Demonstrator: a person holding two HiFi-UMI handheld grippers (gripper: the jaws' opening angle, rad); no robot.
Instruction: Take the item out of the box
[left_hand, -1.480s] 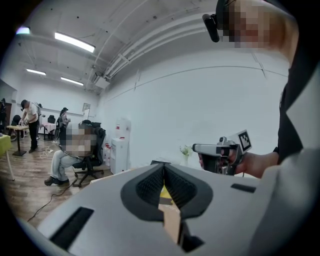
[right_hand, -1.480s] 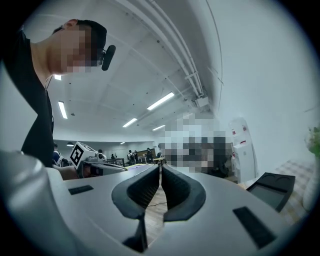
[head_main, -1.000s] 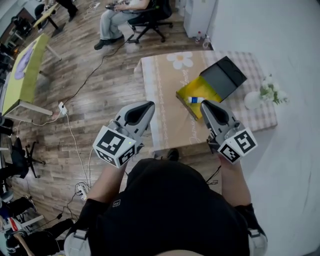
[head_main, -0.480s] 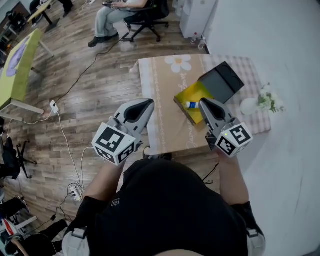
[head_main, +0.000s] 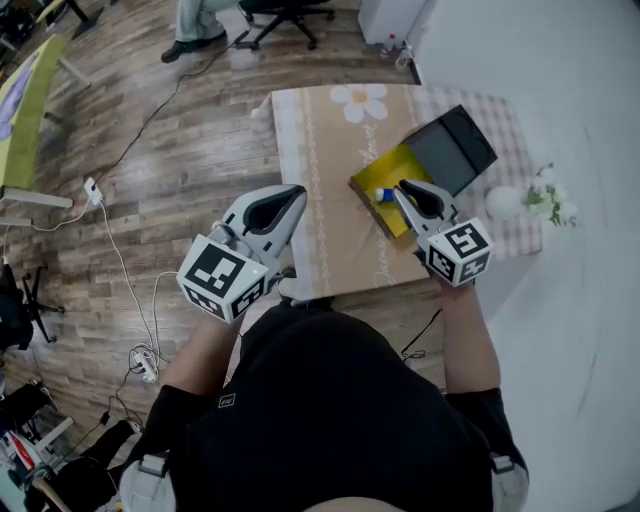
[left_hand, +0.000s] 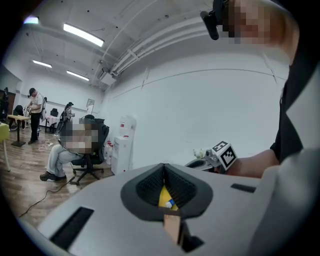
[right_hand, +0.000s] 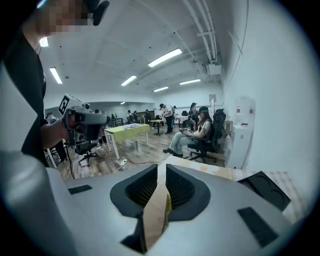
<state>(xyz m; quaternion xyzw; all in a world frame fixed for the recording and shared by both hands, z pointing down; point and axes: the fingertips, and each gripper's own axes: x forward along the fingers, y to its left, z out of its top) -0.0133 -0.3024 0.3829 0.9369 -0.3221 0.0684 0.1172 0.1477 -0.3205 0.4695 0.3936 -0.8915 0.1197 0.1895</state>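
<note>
- We see the box (head_main: 398, 166) lying open on the table (head_main: 330, 190), yellow inside, towards the far right part of the top.
- Its dark lid (head_main: 455, 148) is flipped back on the far side. It also shows low on the right in the right gripper view (right_hand: 265, 190).
- The item is a small white bottle (head_main: 385, 195) with a blue end. It lies inside the box at the near left end and has not been lifted out.
- Right gripper (head_main: 400, 186) is over the near end of the box, with its tip just beside the bottle in the head view. We can't tell whether it touches.
- Right claw is closed down to a thin slit (right_hand: 161, 167). Nothing is gripped; only table top and a yellow box edge show through the slit.
- Left gripper (head_main: 298, 192) is off the left edge of the table, over the wood floor (head_main: 170, 190) and well apart from the box.
- Left claw is closed with its tips meeting (left_hand: 163, 167) and holds nothing. Through the small gap below the tips we see the yellow box (left_hand: 162, 194) and the bottle (left_hand: 170, 203) far off.
- A white vase (head_main: 503, 203) with flowers (head_main: 550, 195) stands at the right edge of the table, beside the lid.
- A green table (head_main: 20, 120) stands far left, and a white cable (head_main: 110, 250) runs across the floor.
</note>
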